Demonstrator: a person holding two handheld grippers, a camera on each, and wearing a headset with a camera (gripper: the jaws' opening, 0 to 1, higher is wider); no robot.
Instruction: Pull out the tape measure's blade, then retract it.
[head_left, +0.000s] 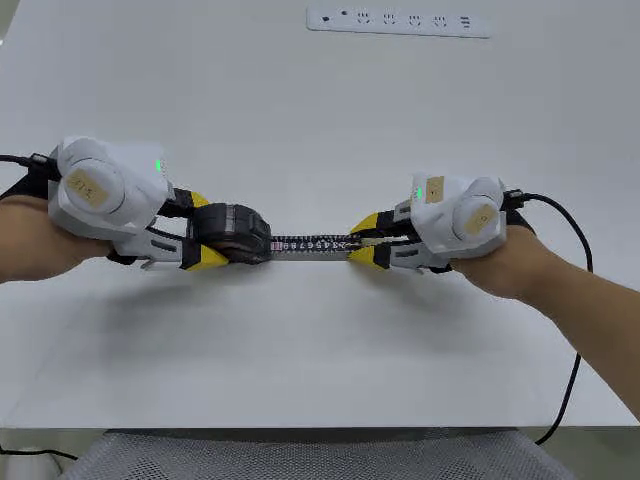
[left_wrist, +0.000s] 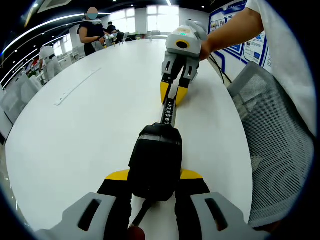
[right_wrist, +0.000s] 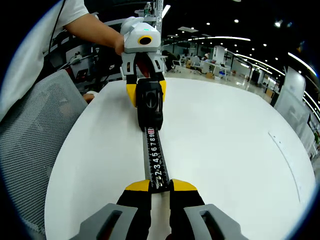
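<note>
In the middle of the frame, over a white desk, the left gripper has its jaws clamped around a black tape measure. A short stretch of numbered blade runs right to the right gripper, whose jaws pinch the blade's tip. A power strip lies along the top edge.

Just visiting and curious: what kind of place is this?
Probably an open-plan lab or office: a long white table with a power strip, a mesh office chair, and rows of ceiling lights over more desks behind.
</note>
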